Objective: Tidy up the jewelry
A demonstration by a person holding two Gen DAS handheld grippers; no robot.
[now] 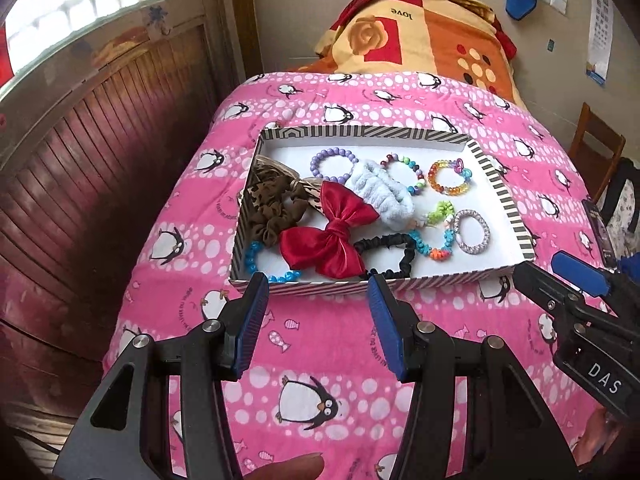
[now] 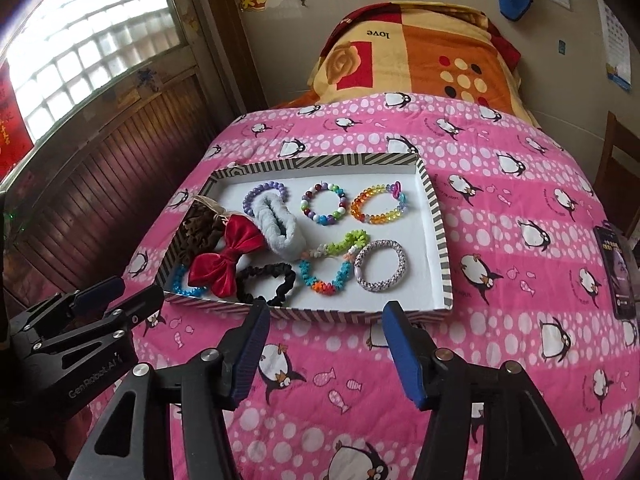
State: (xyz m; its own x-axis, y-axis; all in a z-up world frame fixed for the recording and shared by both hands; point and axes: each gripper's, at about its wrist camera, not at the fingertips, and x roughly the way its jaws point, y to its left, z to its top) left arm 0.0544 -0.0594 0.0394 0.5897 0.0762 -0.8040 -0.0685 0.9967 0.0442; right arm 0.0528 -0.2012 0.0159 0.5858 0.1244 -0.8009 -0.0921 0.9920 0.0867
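On the pink penguin quilt [image 2: 500, 208] sat the striped, white-floored tray [image 2: 438, 216] I was working over, its contents spread from left wall to right. Against the left wall lay a brown scrunchie [image 2: 200, 232], with a blue bead bracelet [image 2: 182, 282] in the near left corner. Next came the red satin bow [image 2: 228, 258], touching a pale fluffy scrunchie [image 2: 278, 220] that overlapped a lilac bead bracelet [image 2: 256, 192] toward the far edge. A black scrunchie [image 2: 266, 282] lay at the near edge. In the middle a multicoloured bead bracelet [image 2: 324, 204] sat above a flower-bead bracelet [image 2: 328, 266]. Toward the right wall lay an orange crystal bracelet [image 2: 378, 204] and, nearer me, a silver woven bangle [image 2: 380, 266]. My left gripper [image 1: 318, 308] hung before the near edge of the tray, jaws apart and holding nothing. My right gripper [image 2: 324, 334] hung likewise, jaws spread wide and bare.
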